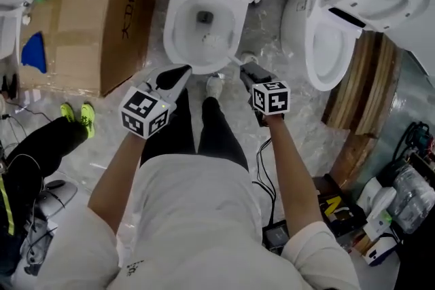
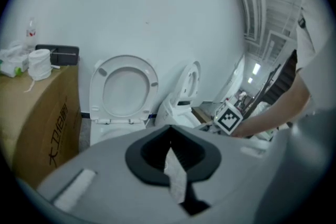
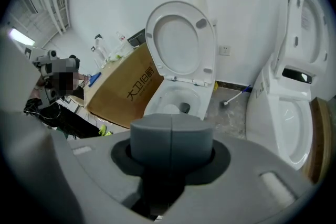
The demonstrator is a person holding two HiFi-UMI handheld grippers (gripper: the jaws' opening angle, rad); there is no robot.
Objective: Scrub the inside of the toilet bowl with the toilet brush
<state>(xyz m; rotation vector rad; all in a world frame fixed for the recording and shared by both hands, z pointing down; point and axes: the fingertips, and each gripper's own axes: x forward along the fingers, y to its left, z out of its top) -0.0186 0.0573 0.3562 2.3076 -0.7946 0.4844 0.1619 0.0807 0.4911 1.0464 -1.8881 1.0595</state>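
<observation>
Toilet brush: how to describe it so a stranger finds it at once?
Find the open toilet beside the cardboard box. On the floor between it and the second toilet, near the wall, lies the toilet brush: a thin stick with a white head, the only slim thing there.

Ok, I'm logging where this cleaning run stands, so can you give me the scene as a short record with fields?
toilet: seat up, bowl open, straight ahead of the person
toilet brush: lying on the floor by the wall, right of the toilet, not held
right gripper: shut, empty
left gripper: pale strip shows between its jaws; state unclear
second toilet: further right
cardboard box: left of the toilet
task stage: scrubbing not begun
</observation>
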